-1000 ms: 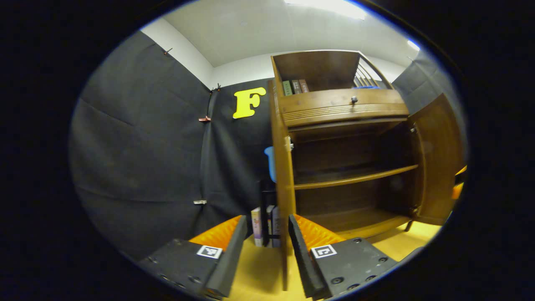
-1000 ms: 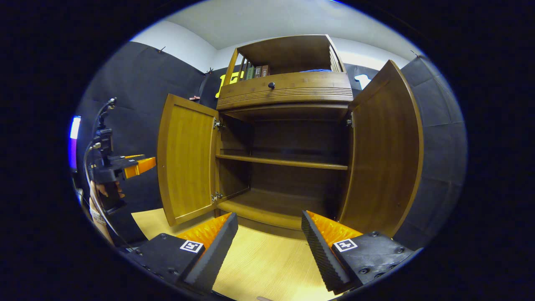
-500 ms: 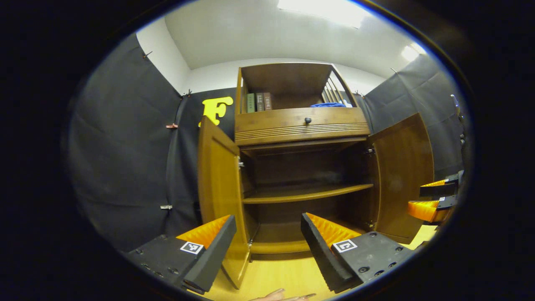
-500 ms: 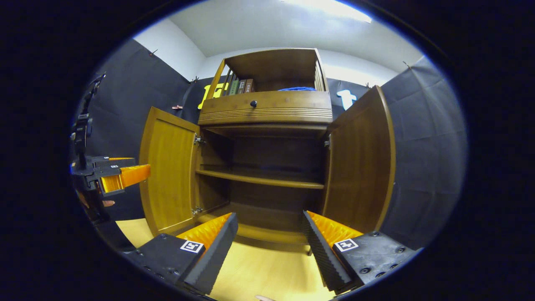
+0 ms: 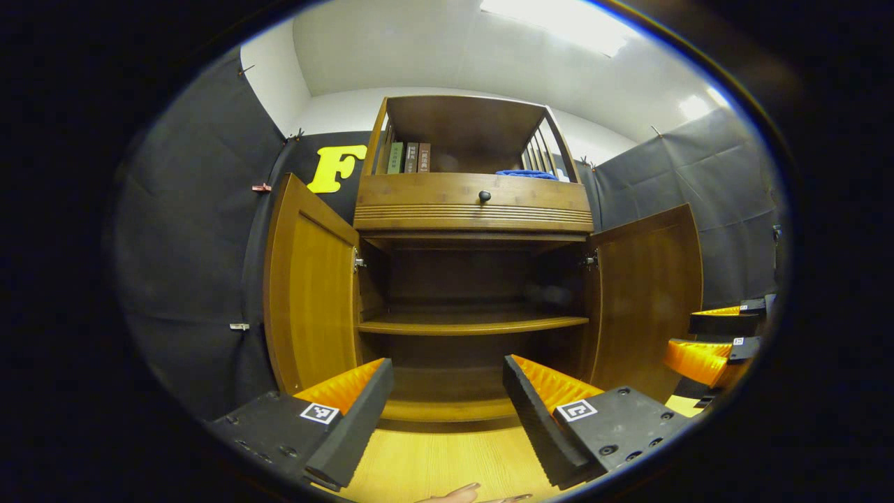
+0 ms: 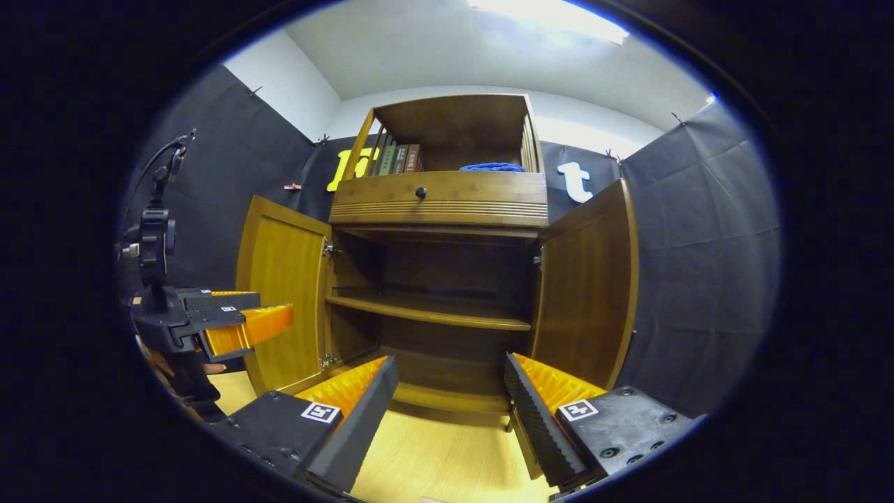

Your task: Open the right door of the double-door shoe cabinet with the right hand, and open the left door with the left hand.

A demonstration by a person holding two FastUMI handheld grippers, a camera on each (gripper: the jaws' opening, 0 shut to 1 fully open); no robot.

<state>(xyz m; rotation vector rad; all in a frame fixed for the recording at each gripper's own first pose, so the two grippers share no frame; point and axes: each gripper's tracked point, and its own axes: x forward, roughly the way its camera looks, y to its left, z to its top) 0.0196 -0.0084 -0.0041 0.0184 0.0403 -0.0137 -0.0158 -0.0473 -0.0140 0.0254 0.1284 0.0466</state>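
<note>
The shoe cabinet point(image 5: 475, 209) stands against the black booth wall with both lower doors swung out. In the left gripper view the left gripper point(image 5: 447, 419) hangs in front of the cabinet, its jaws wide apart and holding nothing; the cabinet's bottom board lies just beyond the gap between its fingers. The left door point(image 5: 311, 300) stands open to the left of the cabinet's inside, above that gripper's left finger and apart from it. The right door point(image 5: 646, 300) stands open on the cabinet's other side. Past that door's outer edge the right gripper point(image 5: 712, 342) shows, apart from the door.

In the right gripper view the right gripper point(image 6: 450, 419) also faces the cabinet front, jaws wide and empty, touching neither door. The left gripper point(image 6: 244, 321) shows beside the left door's outer edge, held by a hand point(image 6: 202, 367).

Inside the cabinet one shelf point(image 5: 471, 323) crosses the middle. Above the doors is a drawer with a dark knob point(image 5: 484, 196); in the top compartment a few books point(image 5: 410, 158) stand at the left and a blue cloth point(image 5: 527, 175) lies at the right.

A second ago the left gripper's fingers straddled the left door's edge, seen edge-on; now that gripper has drawn back from the cabinet and faces it squarely. The right gripper has also backed away, so the cabinet looks smaller.
</note>
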